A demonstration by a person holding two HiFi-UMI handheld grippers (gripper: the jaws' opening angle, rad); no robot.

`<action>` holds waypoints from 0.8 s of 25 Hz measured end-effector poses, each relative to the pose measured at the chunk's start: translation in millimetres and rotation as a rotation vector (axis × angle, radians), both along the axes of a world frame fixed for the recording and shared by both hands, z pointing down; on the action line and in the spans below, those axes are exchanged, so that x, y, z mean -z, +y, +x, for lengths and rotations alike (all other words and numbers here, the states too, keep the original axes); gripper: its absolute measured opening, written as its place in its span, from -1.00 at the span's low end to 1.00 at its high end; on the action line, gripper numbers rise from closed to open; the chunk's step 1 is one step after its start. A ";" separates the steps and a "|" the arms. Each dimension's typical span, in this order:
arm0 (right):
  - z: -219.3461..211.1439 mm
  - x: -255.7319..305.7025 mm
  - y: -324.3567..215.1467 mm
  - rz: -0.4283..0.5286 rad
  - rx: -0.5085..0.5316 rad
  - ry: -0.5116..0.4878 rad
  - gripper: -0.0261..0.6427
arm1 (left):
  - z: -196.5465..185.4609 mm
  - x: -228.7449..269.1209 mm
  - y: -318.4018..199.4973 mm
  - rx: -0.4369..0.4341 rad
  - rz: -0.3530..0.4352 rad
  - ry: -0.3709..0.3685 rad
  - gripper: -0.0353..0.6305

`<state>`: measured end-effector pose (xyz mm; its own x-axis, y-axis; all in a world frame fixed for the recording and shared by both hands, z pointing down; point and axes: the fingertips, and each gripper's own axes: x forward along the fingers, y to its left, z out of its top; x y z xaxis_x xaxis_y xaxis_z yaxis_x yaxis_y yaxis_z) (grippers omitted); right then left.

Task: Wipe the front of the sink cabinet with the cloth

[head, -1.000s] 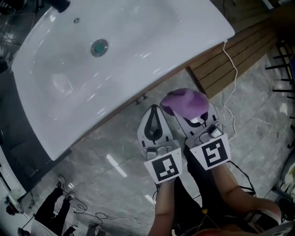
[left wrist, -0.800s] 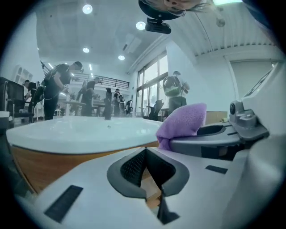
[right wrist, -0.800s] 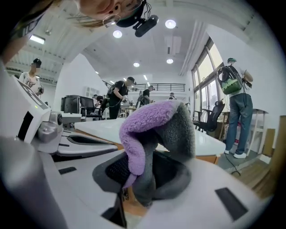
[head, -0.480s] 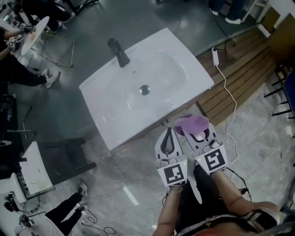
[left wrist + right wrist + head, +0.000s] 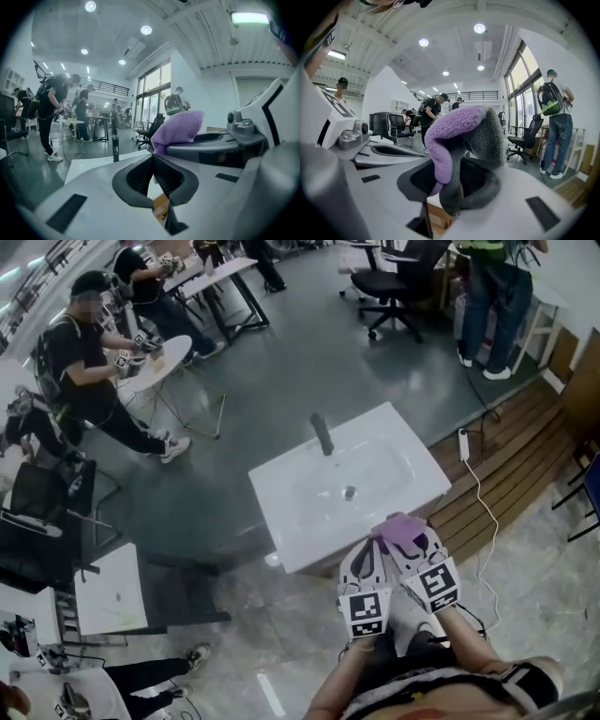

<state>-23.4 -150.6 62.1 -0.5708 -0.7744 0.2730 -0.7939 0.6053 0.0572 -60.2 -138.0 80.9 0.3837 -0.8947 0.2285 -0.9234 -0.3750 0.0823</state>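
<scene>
The white sink top with its dark faucet stands on a cabinet whose front is hidden under the rim in the head view. A strip of wood shows between the jaws in the left gripper view. My right gripper is shut on a purple-and-grey cloth, held just off the sink's near edge. That cloth bulges up out of the jaws of the right gripper. Close beside it on the left, my left gripper is shut with nothing in it, jaw tips meeting.
A white power strip and its cord lie on wooden decking right of the sink. Behind it are people, a round table and office chairs. A white table and a dark chair stand to the left.
The head view has pulled up and back, so the sink looks much smaller and the room shows. Both grippers stay side by side near the sink's front edge, the cloth still held.
</scene>
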 end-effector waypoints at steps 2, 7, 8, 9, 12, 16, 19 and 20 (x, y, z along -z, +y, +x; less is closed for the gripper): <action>-7.6 11.3 1.6 0.013 0.001 -0.018 -0.42 | -3.9 15.9 1.7 -0.016 0.030 -0.004 -0.89; -19.9 29.1 16.1 0.030 0.013 -0.048 -0.42 | -15.8 38.1 21.5 -0.015 0.060 -0.007 -0.89; -21.2 32.5 18.6 0.036 0.018 -0.043 -0.42 | -18.2 40.6 26.4 -0.008 0.060 0.001 -0.89; -23.0 36.1 20.3 0.045 0.023 -0.038 -0.42 | -21.4 42.8 30.9 0.001 0.060 0.011 -0.89; -30.8 46.6 24.6 0.076 0.040 -0.033 -0.42 | -34.7 48.9 42.3 0.033 0.067 0.027 -0.89; -37.2 55.9 27.7 0.091 0.070 -0.017 -0.42 | -50.3 57.4 49.0 0.089 0.080 0.023 -0.89; -36.2 56.0 32.0 0.086 0.087 -0.009 -0.42 | -54.0 59.8 50.7 0.112 0.082 0.011 -0.89; -35.8 59.0 30.2 0.094 0.090 -0.011 -0.42 | -53.8 63.1 48.0 0.113 0.091 0.004 -0.89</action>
<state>-59.2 -120.5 3.1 -0.6417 -0.7417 0.1951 -0.7374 0.6666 0.1089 -114.0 -90.0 17.8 0.2797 -0.9493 0.1433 -0.9600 -0.2743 0.0569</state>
